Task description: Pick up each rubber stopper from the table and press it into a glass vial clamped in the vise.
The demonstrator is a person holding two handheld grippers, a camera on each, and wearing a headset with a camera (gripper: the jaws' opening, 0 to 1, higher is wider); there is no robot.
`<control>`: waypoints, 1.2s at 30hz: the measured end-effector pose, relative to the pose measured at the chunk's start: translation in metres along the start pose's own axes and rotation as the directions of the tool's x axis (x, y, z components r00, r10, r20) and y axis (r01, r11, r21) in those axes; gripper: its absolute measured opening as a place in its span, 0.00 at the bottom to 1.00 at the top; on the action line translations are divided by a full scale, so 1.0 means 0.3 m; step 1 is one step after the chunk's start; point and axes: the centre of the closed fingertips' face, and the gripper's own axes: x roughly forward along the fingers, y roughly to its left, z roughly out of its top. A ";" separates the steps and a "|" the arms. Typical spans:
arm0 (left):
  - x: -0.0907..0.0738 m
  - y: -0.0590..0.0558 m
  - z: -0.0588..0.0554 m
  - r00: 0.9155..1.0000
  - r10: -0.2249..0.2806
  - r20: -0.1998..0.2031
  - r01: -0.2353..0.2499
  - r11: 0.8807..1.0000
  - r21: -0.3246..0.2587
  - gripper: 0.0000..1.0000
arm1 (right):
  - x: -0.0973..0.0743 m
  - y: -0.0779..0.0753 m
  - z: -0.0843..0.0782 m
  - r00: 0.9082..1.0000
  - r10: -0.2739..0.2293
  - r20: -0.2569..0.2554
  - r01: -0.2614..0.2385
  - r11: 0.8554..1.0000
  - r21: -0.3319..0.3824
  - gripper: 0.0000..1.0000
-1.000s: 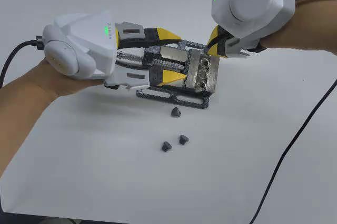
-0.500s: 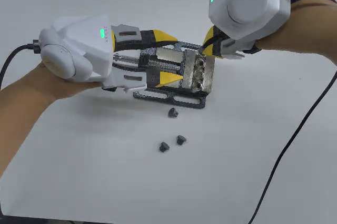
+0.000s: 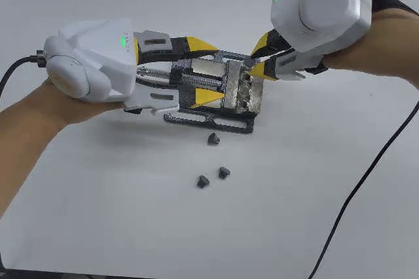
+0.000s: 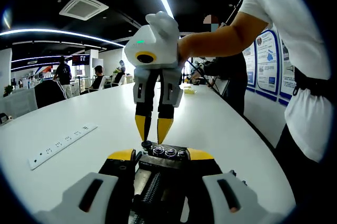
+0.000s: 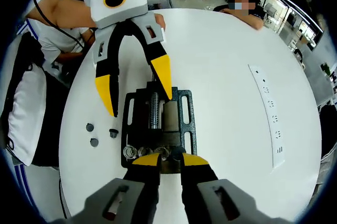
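A small metal vise [image 3: 208, 119] [image 5: 184, 114] stands mid-table and clamps a row of glass vials [image 3: 247, 90] [image 4: 171, 152] [image 5: 138, 152]. A dark rubber stopper [image 4: 146, 144] [image 5: 178, 152] sits in the end vial. My right gripper [image 3: 256, 63] [image 4: 152, 139] [image 5: 169, 160] hovers over that end. Its jaws are narrowly apart, and one tip is right at the stopper. My left gripper [image 3: 211, 71] [image 4: 160, 154] [image 5: 139, 103] is open and straddles the vise body, one finger on each side. Three loose stoppers [image 3: 213, 139] [image 3: 224, 173] [image 3: 203, 181] lie on the table in front of the vise.
The white table [image 3: 131, 226] runs wide around the vise. A black cable [image 3: 366, 181] trails off to the right and another [image 3: 13, 73] to the left. A white power strip [image 4: 62, 144] [image 5: 267, 109] lies farther off. People sit at the far end of the table.
The right gripper's jaws have parted a little over the end vial. The left gripper still straddles the vise. The head camera has shifted slightly.
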 end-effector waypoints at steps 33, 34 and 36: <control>-0.013 -0.043 0.004 1.000 -0.009 -0.017 0.009 1.000 0.008 0.34 | -0.049 0.086 0.059 0.931 -0.188 0.314 0.145 0.977 0.157 0.23; -0.015 -0.046 0.006 1.000 -0.009 -0.016 0.010 1.000 0.007 0.34 | -0.052 0.097 0.063 0.928 -0.191 0.320 0.147 0.976 0.159 0.23; -0.017 -0.051 0.008 1.000 -0.009 -0.016 0.009 1.000 0.008 0.34 | -0.054 0.116 0.067 0.924 -0.192 0.330 0.144 0.976 0.166 0.22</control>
